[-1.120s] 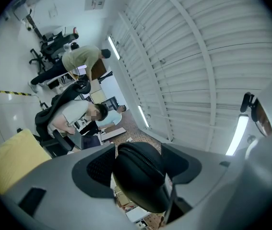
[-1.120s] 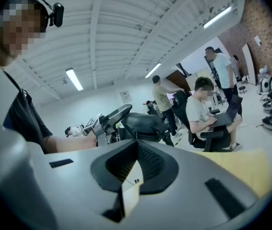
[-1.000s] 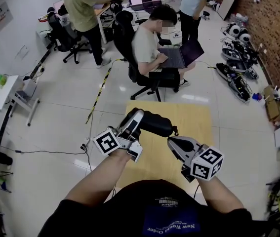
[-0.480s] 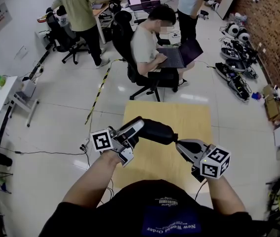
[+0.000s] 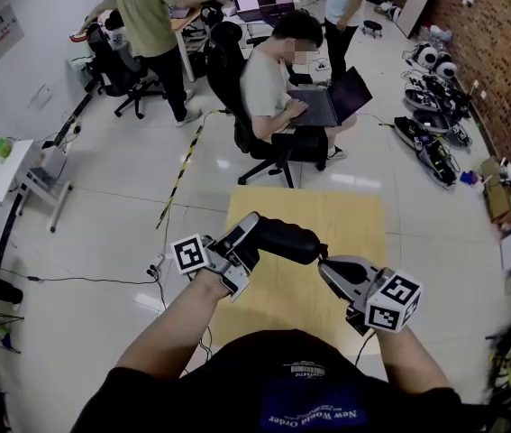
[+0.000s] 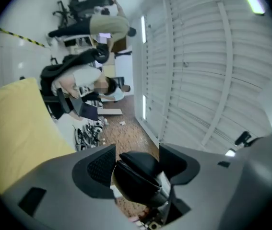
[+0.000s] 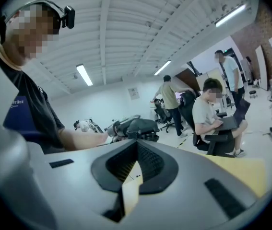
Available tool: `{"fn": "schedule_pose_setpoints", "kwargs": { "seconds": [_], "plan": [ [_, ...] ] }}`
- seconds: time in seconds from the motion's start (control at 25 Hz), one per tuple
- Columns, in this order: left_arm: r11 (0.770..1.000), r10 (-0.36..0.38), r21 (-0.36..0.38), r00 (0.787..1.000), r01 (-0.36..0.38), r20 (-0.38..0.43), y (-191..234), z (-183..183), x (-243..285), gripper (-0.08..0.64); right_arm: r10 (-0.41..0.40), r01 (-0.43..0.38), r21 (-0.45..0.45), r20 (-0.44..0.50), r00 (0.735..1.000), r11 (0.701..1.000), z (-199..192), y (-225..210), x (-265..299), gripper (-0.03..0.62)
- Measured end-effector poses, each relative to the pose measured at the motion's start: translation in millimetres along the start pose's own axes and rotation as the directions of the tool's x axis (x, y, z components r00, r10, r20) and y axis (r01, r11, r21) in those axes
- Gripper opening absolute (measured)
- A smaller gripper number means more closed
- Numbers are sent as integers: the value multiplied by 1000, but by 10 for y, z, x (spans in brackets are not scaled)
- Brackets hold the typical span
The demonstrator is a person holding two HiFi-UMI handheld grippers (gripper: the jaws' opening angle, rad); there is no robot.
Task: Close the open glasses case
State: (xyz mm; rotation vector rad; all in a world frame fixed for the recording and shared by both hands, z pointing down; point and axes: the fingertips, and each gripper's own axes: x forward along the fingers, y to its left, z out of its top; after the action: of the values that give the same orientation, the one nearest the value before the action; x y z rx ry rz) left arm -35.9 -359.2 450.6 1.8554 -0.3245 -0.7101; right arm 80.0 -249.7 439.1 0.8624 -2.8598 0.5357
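Note:
A black glasses case (image 5: pixel 284 238) hangs above the yellow table (image 5: pixel 350 213), its lid down on the base with only a thin seam showing. My left gripper (image 5: pixel 251 234) is shut on the case's left end. In the left gripper view the case (image 6: pixel 140 177) fills the gap between the pads, and my left gripper (image 6: pixel 136 153) presses on both its sides. My right gripper (image 5: pixel 323 262) is shut and empty, with its tips just below the case's right end. The right gripper view shows my right gripper (image 7: pixel 136 146) with jaws together and the case (image 7: pixel 143 127) beyond them.
A person sits with a laptop (image 5: pixel 332 102) on an office chair just past the table's far edge. Two more people stand by desks at the back. Equipment (image 5: pixel 435 106) lies on the floor along the brick wall at the right.
My left gripper has rolled and sunk a little with the case, whose right end now sits lower. My right gripper has shifted slightly to the right and stays shut.

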Motion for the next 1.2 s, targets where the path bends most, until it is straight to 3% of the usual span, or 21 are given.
{"fn": "schedule_pose_setpoints", "kwargs": {
  "seconds": [0.16, 0.28, 0.44, 0.6, 0.72, 0.8, 0.84, 0.92, 1.0, 1.08, 1.2],
  "plan": [
    [988, 133, -99, 978, -119, 158, 297, 4, 24, 270, -61, 59, 35, 73, 995, 998, 91, -34, 83, -15],
    [973, 195, -162, 958, -163, 211, 399, -13, 23, 273, -110, 116, -99, 61, 992, 988, 93, -26, 95, -14],
    [974, 194, -170, 942, -151, 274, 328, 101, 21, 273, -112, 122, -248, 54, 992, 961, 99, 137, 149, -14],
    [965, 226, -203, 925, -168, 305, 394, 89, 17, 279, -135, 132, -402, 22, 991, 906, 78, 223, 196, -14],
    [963, 216, -221, 931, -154, 295, 425, 73, -11, 279, -174, 147, -483, -12, 985, 863, 47, 219, 198, -14],
    [972, 154, -217, 940, -89, 304, 339, 153, 3, 279, -173, 145, -473, -15, 985, 869, 9, 211, 194, -14],
    [975, 104, -221, 941, -32, 323, 257, 210, 12, 279, -166, 148, -431, -3, 986, 890, -5, 188, 187, -15],
    [972, -8, -216, 930, 93, 367, 59, 301, 31, 279, -152, 160, -269, 47, 987, 950, -5, 64, 142, -14],
    [964, -92, -193, 907, 185, 412, -91, 353, 37, 279, -149, 157, -88, 95, 984, 984, 16, -91, 84, -15],
    [973, -91, -153, 896, 173, 436, -123, 368, 45, 279, -149, 155, -45, 115, 982, 987, 39, -111, 87, -15],
    [991, 45, -136, 919, 10, 392, 53, 280, 80, 279, -158, 178, -227, 103, 982, 958, 81, 61, 163, -14]
  ]
}}
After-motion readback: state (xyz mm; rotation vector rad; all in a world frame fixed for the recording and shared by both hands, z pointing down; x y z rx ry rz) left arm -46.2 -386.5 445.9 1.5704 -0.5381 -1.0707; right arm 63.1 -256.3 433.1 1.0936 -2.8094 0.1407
